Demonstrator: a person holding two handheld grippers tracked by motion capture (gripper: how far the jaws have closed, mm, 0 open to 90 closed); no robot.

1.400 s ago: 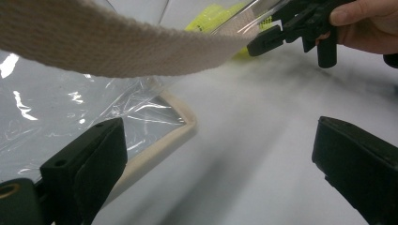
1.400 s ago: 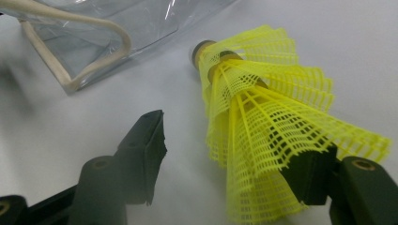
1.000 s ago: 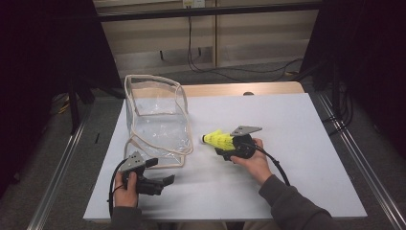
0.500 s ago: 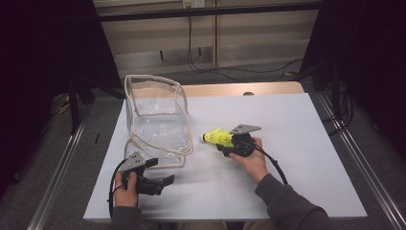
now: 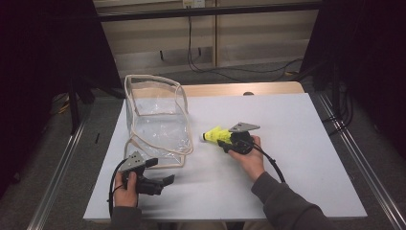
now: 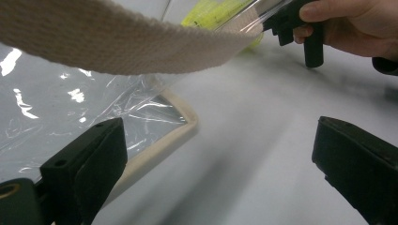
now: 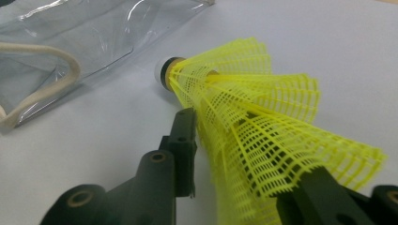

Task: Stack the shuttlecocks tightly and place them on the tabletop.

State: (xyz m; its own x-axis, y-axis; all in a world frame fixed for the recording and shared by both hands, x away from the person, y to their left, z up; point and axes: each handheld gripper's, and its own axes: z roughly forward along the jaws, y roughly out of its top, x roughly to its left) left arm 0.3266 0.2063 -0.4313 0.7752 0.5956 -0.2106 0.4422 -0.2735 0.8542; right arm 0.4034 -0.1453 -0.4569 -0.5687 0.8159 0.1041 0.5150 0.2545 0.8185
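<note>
Grey desk [image 5: 306,143] in a dim room, cables hanging behind, two hand-held grippers working near the front edge.

The right gripper [image 5: 219,137] sits around the middle of the desk, and its jaws have just been closing on the bright yellow plastic-mesh shuttlecock [image 5: 213,134], so they're squeezing the skirt from both sides, white cork tip aimed at the bag. The clear plastic bag with cream fabric trim [image 5: 155,120] stands toward the desk's left edge, mouth open, with its cream strap [image 5: 160,146] drooped in front. The left gripper [image 5: 165,181] rests near the front-left corner, jaws wide apart with nothing between them, just in front of the bag.
</note>
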